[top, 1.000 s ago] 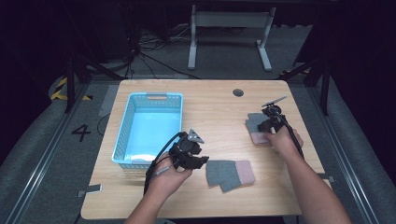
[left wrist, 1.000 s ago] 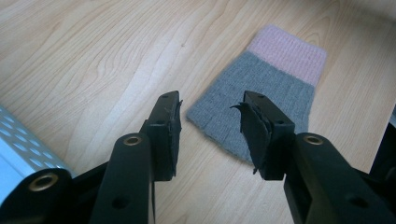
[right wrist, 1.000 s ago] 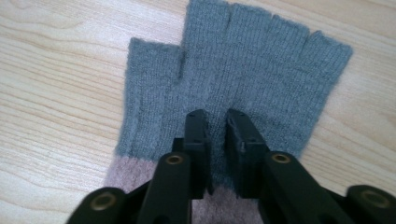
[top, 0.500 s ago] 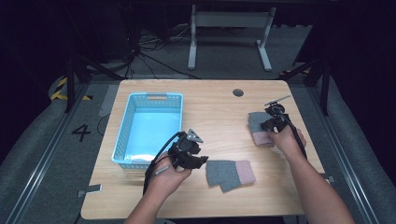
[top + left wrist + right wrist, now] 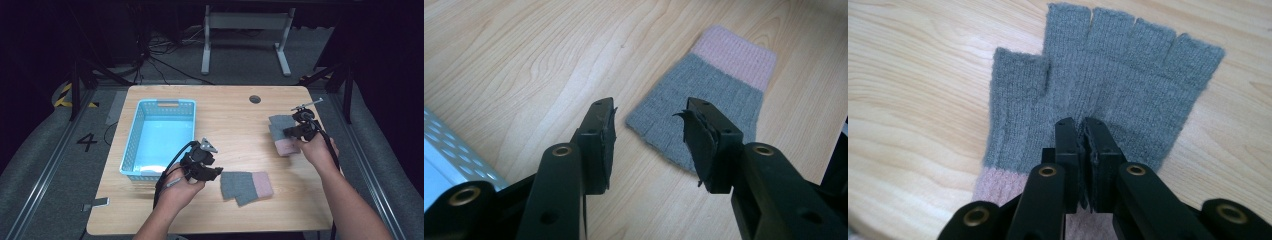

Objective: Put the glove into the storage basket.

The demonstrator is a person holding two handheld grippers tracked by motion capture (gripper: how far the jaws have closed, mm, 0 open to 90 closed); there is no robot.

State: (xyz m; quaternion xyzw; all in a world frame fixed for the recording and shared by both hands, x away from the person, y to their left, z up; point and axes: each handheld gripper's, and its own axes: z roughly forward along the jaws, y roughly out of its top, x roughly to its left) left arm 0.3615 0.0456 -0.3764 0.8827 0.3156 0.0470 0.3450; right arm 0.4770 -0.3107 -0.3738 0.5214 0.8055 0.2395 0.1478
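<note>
Two grey fingerless gloves with pink cuffs lie on the wooden table. My right gripper (image 5: 291, 133) (image 5: 1082, 125) is over the right glove (image 5: 280, 124) (image 5: 1108, 75). Its jaws have just been closing and now pinch a small pucker of the grey knit at the palm. The fingers of that glove point away from me and its pink cuff lies under the gripper body. My left gripper (image 5: 214, 173) (image 5: 649, 125) stands open just left of the near glove (image 5: 240, 184) (image 5: 714, 105), whose grey corner lies between and just beyond the tips, untouched.
A light blue plastic basket (image 5: 160, 107) (image 5: 439, 150) stands on the table's left half, close behind my left hand. A round cable hole (image 5: 255, 99) is in the tabletop at the back. Bare wood lies between the two gloves.
My right gripper has shut on the right glove and the hand has risen a little. The left hand and the near glove have stayed put.
</note>
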